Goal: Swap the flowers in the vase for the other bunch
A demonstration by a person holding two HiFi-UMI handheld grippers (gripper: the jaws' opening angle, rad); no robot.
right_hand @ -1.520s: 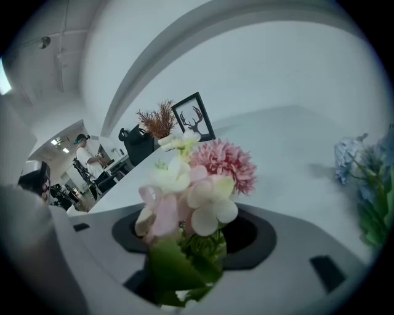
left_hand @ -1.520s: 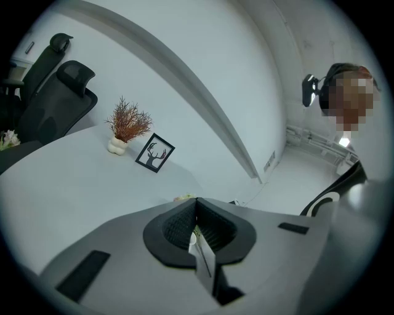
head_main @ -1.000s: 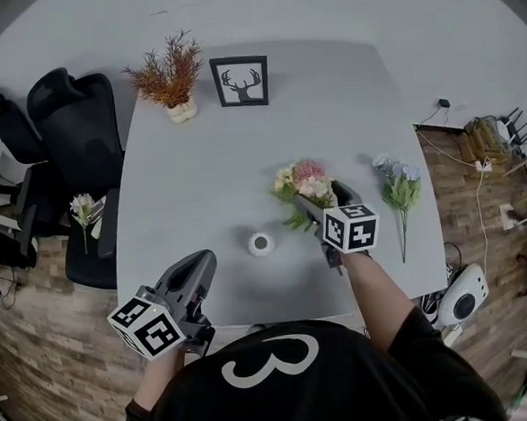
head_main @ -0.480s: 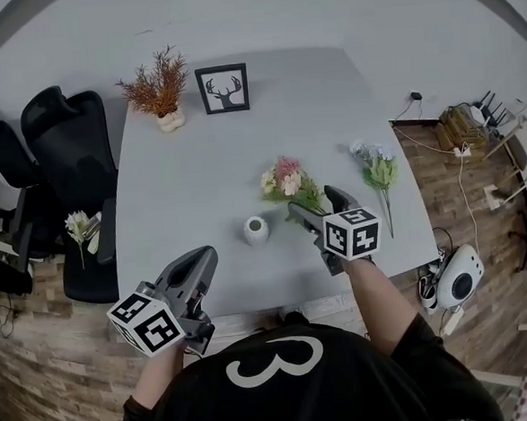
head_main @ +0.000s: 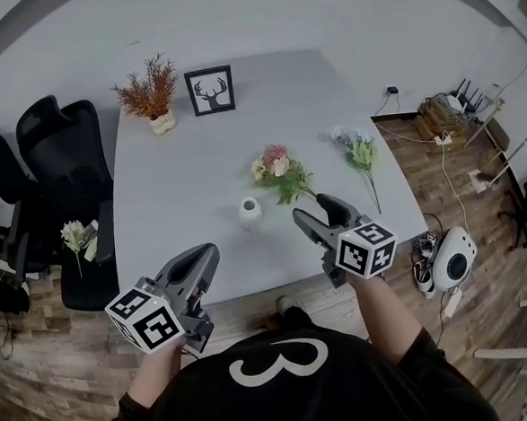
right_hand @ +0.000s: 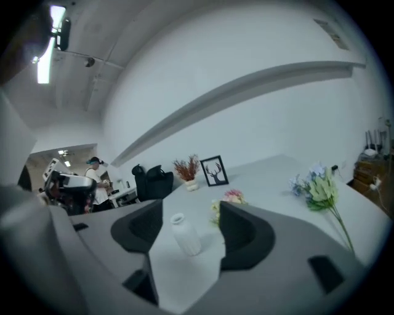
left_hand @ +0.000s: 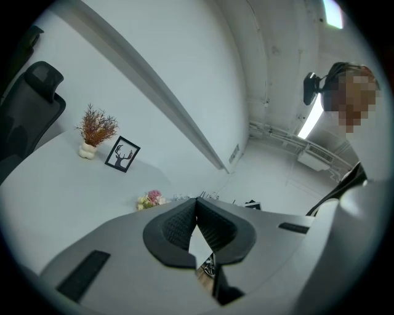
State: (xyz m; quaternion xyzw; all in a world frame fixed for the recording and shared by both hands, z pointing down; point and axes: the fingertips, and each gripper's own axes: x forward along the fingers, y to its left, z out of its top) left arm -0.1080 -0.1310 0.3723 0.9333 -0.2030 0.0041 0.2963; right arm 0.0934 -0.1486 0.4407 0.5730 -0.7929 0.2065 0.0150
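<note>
A small white vase (head_main: 249, 211) stands empty near the table's front; it also shows in the right gripper view as vase (right_hand: 184, 235). The pink bunch (head_main: 276, 169) lies on the table just behind it, and also shows as pink bunch (right_hand: 229, 199) and pink bunch (left_hand: 151, 199). The blue-and-green bunch (head_main: 358, 152) lies further right, seen too as blue bunch (right_hand: 317, 186). My right gripper (head_main: 316, 210) hovers at the front edge, to the right of the vase; its jaws have just been closing, they stand open and nothing is between them. My left gripper (head_main: 198, 262) stays shut off the front edge.
A dried reddish plant (head_main: 151, 85) in a white pot and a framed deer picture (head_main: 209, 90) stand at the table's back. Black office chairs (head_main: 66, 156) are on the left. A white device (head_main: 447, 260) and cables lie on the floor at right.
My right gripper has drawn back from the pink bunch toward the table's front edge and risen. The pink bunch stays lying on the table. The left gripper shifted slightly.
</note>
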